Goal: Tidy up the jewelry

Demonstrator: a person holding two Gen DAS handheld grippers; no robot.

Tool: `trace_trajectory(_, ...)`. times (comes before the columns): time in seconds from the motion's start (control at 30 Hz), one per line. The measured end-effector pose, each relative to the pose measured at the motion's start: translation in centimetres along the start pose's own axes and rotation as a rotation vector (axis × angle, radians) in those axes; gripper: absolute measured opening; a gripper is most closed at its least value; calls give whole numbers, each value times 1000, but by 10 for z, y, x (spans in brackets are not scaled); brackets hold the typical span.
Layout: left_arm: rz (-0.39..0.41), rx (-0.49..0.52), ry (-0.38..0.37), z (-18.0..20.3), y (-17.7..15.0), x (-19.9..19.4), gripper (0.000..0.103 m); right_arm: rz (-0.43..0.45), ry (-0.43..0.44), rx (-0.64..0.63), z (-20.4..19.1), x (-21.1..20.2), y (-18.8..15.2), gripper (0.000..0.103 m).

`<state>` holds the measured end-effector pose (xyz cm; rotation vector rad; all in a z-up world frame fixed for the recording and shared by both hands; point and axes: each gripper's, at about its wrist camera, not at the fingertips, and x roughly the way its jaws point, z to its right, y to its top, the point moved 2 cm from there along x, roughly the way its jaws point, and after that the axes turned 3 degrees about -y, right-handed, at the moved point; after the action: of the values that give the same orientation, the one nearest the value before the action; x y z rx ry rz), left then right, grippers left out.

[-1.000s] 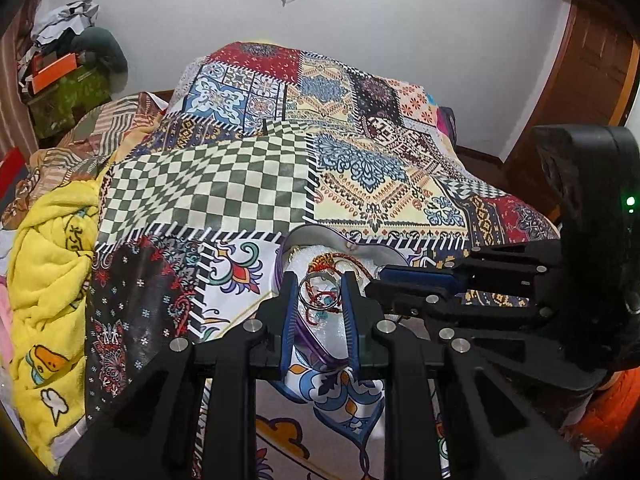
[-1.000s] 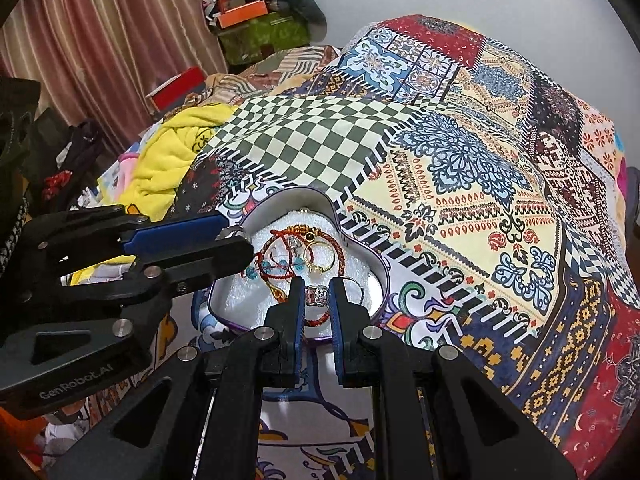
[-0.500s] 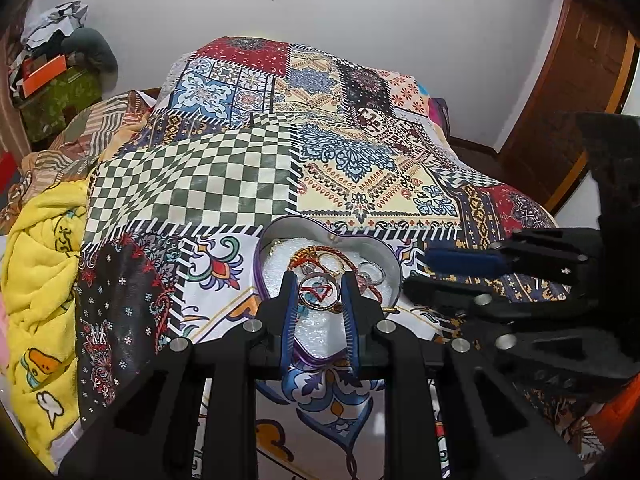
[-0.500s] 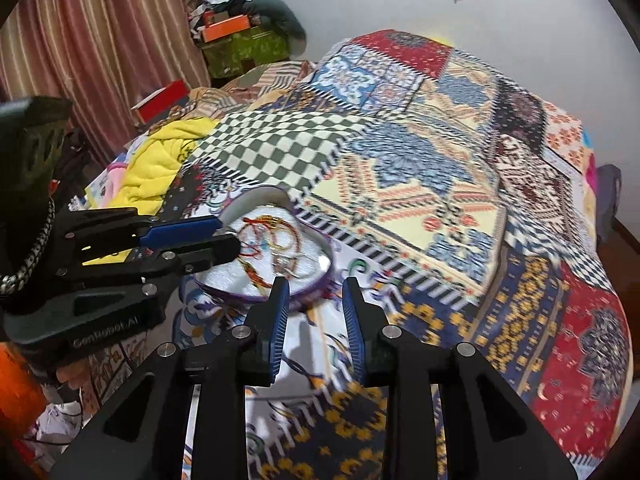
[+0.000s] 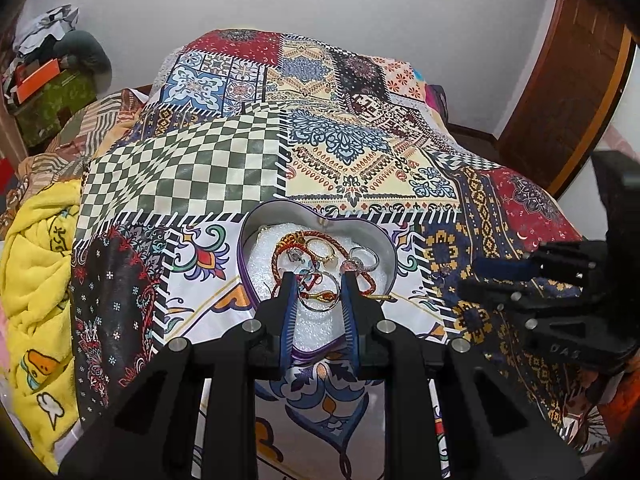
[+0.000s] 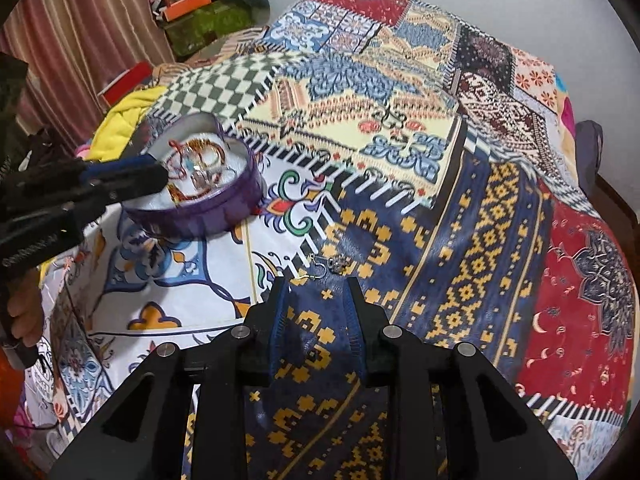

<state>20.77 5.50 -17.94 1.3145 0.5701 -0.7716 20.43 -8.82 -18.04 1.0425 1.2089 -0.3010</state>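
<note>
Your right gripper point(image 6: 316, 284) has its fingers spread and empty, and just ahead of the tips a small silver earring point(image 6: 330, 266) lies on the navy-and-gold patch of the patchwork bedspread point(image 6: 460, 152), well apart from the tin; that line-up reads as you squaring up to collect the last loose piece. Your left gripper point(image 5: 318, 284) is parted too, holding nothing, its tips hanging over the near half of the heart-shaped tin point(image 5: 384, 240), perhaps to steady it, though I cannot tell whether either finger touches the rim. Inside, on the white foam lining point(image 5: 264, 260), sits the gathered jewelry: a red braided bracelet point(image 5: 280, 250), a gold ring point(image 5: 324, 256), a silver ring point(image 5: 366, 262) and a hoop point(image 5: 320, 296) between your left fingers. A gold piece point(image 5: 380, 299) pokes out beside the right tip, at or over the wall. Compared with a second ago, your right gripper has left the tin, where its fingers were nearly closed around a piece, opened up, and swung out to the right over the blue patch; your left has barely shifted, and the tin stays put on the white floral panel.
</note>
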Motion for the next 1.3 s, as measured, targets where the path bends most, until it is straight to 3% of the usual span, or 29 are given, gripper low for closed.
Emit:
trace_trajectory(0.47,-14,2,-1,-2,-2,1,22,9,2,57,11,17,8,24)
trace_trajectory(0.57,-15,0,-5,-2,-2,0,22,18,-10,45,10,18,9,12)
trace_trajectory(0.63,-15,-1,-5,-1,-2,0,23,19,-6,43,9,18,9,10)
trace_trajectory(0.7,-10,-4,-4,-1,-1,-2,33,22,-12,42,9,18,9,9)
trace_trajectory(1.07,37,28,44,1,2,-31,51,99,-6,32,-5,-18,18,9)
trace_trajectory(1.3,86,-9,72,-12,3,-52,54,185,24,1,-30,-51,37,9)
